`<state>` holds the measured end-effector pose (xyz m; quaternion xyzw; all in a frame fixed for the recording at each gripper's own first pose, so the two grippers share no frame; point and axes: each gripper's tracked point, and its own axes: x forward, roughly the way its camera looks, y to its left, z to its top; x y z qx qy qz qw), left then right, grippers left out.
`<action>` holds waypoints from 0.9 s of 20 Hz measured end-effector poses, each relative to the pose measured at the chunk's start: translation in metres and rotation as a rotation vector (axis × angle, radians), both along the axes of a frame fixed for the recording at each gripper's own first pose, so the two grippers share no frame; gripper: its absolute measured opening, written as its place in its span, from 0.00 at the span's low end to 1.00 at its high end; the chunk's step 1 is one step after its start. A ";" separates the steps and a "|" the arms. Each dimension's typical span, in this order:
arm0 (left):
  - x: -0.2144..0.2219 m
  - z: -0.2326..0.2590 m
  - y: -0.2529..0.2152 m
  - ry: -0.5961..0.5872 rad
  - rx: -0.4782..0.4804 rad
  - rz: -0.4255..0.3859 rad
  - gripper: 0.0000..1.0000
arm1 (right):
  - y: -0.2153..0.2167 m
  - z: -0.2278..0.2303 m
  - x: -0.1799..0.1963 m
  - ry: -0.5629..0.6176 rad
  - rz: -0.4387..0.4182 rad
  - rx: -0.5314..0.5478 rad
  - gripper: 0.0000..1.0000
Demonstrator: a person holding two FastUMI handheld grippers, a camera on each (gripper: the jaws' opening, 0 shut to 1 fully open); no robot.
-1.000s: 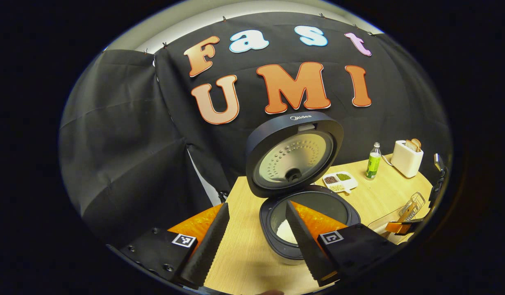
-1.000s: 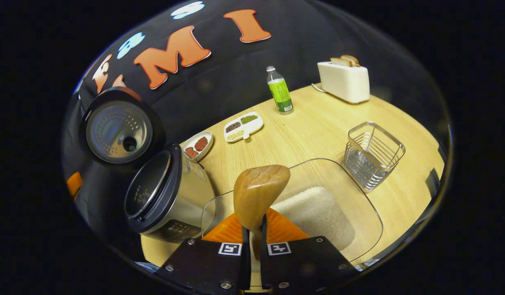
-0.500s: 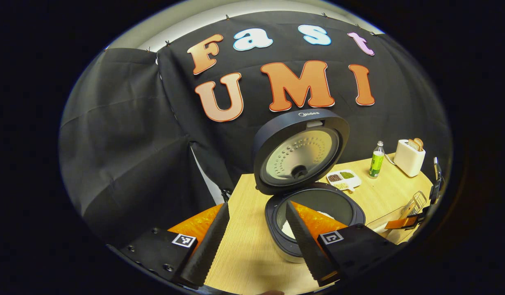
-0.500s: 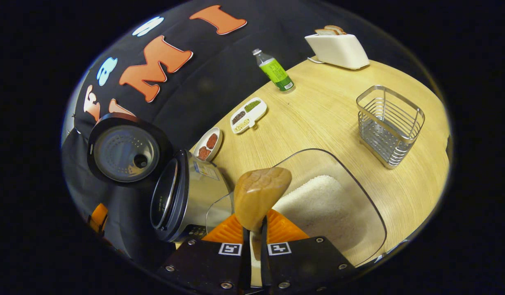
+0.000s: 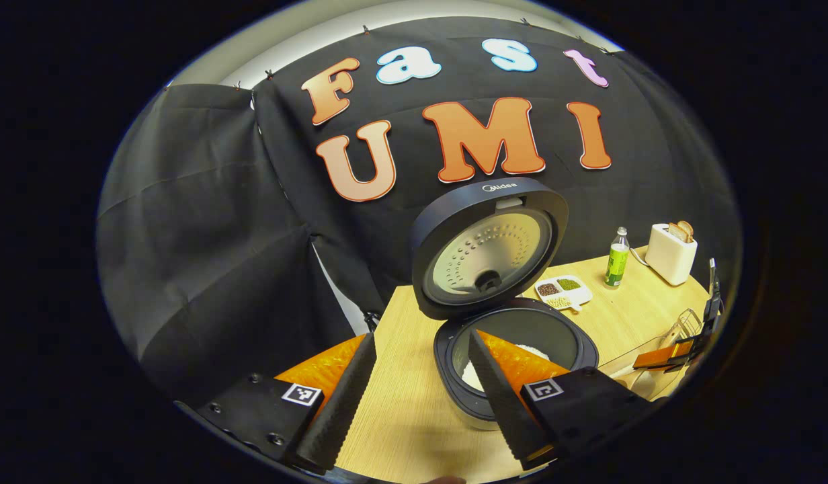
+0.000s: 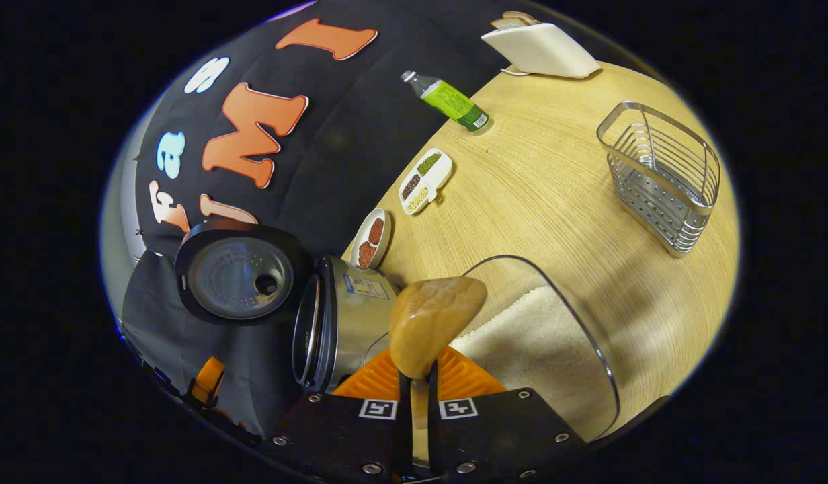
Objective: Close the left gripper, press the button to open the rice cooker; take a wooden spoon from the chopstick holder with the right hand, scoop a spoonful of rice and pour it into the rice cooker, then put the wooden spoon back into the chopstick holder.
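Observation:
The rice cooker [image 5: 515,349] stands open with its lid [image 5: 488,249] upright, and some white rice lies in its pot. My left gripper [image 5: 421,403] is open in front of the cooker, holding nothing. My right gripper [image 6: 419,396] is shut on the handle of the wooden spoon [image 6: 434,323]. The spoon's bowl carries no visible rice and hangs over the near edge of the clear rice dish [image 6: 589,336], next to the rice cooker [image 6: 340,329]. White rice [image 6: 528,343] lies in that dish. The wire chopstick holder [image 6: 663,175] stands empty at the right.
On the wooden table [image 6: 542,181] are a green bottle [image 6: 451,101], a white toaster [image 6: 538,47] with bread, a divided dish of beans [image 6: 425,181] and a small dish of red pieces [image 6: 371,238]. The left gripper [image 6: 205,380] shows beyond the cooker.
My right gripper has rolled, so its view tilts further; the spoon stays over the near end of the rice dish. The left gripper has hardly moved and stays open.

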<state>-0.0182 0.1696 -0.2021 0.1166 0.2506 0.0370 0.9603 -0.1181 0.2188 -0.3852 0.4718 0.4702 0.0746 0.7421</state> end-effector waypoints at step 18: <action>0.003 0.021 -0.035 -0.074 -0.059 0.027 0.94 | -0.077 0.063 0.026 -0.010 -0.171 0.360 0.08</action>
